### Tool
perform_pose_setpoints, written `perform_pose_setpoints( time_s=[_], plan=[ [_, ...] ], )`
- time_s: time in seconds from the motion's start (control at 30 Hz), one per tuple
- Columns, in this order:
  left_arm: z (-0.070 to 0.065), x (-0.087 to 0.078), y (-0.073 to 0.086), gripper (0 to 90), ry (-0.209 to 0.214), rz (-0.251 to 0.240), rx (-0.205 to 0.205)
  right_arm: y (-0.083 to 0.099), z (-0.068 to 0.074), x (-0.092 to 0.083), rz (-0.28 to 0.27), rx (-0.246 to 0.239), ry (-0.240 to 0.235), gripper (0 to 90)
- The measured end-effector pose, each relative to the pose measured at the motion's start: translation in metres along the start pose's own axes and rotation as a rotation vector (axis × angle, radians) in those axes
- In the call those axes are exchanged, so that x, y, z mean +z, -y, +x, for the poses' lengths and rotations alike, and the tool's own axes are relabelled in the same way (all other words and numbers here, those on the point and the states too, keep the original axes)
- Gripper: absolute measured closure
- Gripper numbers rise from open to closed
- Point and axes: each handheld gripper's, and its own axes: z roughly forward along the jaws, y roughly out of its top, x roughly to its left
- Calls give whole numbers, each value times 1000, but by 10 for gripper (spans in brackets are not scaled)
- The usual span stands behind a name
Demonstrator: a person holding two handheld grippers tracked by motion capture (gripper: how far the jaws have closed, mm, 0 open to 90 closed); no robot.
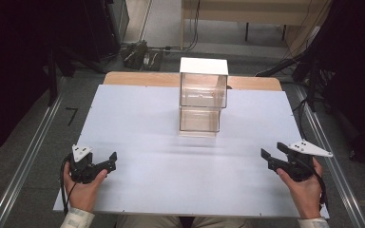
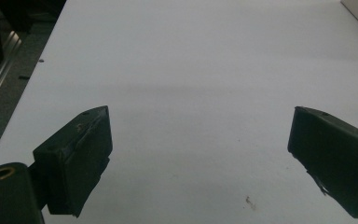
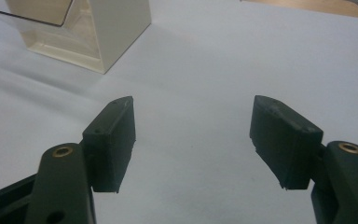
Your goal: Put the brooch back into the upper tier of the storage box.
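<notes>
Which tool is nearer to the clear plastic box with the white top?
Right, slightly. The right tool is at the box's near right; the left tool is at its near left, a little farther off.

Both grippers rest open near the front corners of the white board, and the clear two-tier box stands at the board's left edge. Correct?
Not quite. The clear box stands mid-board toward the far edge, as the high view shows. Left gripper and right gripper are open.

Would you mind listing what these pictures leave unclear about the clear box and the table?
- Clear box, high view: glare on its walls hides any contents.
- Same box, right gripper view: top edge cuts off everything but a lower corner.
- Table, high view: box hides the surface behind it.
</notes>
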Motion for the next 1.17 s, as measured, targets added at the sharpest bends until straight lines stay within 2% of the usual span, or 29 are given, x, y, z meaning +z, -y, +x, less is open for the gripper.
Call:
perform_pose_setpoints(
  time_s=[0.43, 1.0, 1.17],
  plan=[
    [0, 0, 0, 74, 0, -1, -1, 9, -8, -5, 14, 5, 30, 294],
    [0, -1, 0, 74, 0, -2, 0, 23, -23, -15, 30, 37, 86, 291],
    [0, -1, 0, 74, 1, -3, -1, 25, -27, -16, 31, 48, 96, 258]
  ],
)
